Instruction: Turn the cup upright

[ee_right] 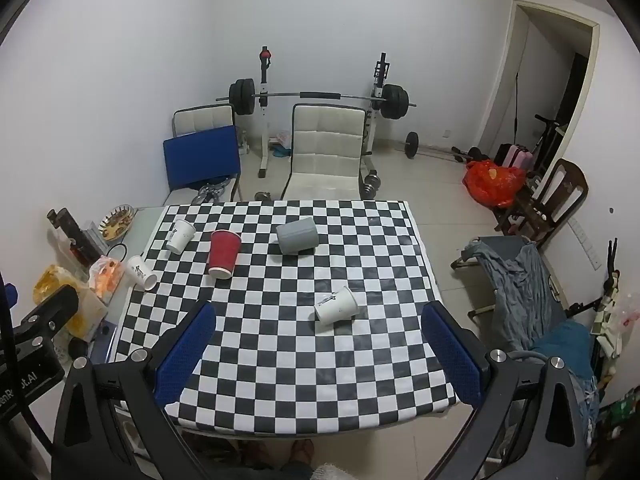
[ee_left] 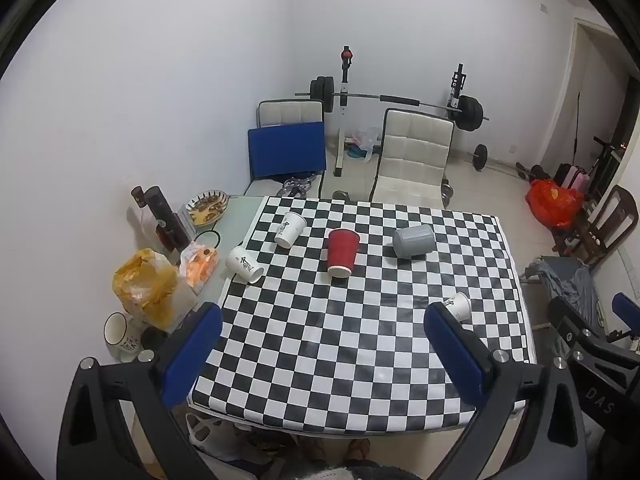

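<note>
Several cups lie on their sides on the checkered tablecloth (ee_left: 360,360). A red cup (ee_left: 342,252) (ee_right: 223,254) lies mid-table, a grey cup (ee_left: 413,242) (ee_right: 297,235) to its right. Two white paper cups (ee_left: 290,229) (ee_left: 244,265) lie at the left, also seen in the right wrist view (ee_right: 181,236) (ee_right: 141,272). A third white cup (ee_right: 335,305) lies near the right side, partly hidden behind a finger in the left wrist view (ee_left: 458,306). My left gripper (ee_left: 322,354) and right gripper (ee_right: 318,354) are open and empty, above the near table edge.
Bottles (ee_left: 164,216), a bowl of food (ee_left: 208,206), snack bags (ee_left: 146,288) and a mug (ee_left: 120,332) crowd the table's left strip. White chairs (ee_left: 414,156) and a barbell rack (ee_left: 400,100) stand behind the table. A cloth-draped chair (ee_right: 520,280) stands at the right.
</note>
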The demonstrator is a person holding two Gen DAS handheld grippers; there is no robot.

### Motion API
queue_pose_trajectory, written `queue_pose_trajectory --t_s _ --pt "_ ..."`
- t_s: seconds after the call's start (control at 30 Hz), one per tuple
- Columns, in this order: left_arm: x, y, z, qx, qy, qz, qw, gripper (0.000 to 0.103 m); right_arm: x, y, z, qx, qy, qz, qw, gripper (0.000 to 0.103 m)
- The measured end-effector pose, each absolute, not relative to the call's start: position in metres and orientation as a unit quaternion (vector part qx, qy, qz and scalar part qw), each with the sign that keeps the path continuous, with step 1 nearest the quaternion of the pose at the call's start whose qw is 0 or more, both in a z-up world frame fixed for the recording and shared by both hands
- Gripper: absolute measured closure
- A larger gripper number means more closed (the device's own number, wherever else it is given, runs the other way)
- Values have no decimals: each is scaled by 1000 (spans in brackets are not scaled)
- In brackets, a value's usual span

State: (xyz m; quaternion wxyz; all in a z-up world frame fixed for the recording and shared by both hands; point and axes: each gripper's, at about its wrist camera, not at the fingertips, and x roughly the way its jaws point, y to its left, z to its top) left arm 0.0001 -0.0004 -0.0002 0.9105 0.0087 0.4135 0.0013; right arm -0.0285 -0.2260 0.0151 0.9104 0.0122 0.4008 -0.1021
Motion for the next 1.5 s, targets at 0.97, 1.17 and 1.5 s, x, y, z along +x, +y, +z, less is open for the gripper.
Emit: queue_pose_trajectory --t_s 0.97,1.17,1.5 --pt "4 -14 -11 -1 415 -10 910 0 -22 -230 21 6 399 -105 911 0" --pt "6 -12 -8 -3 417 -11 909 0 -22 -230 22 6 400 -105 911 0" --pt "6 -12 -3 -4 420 -12 907 0 -22 -229 22 6 398 -106 911 0"
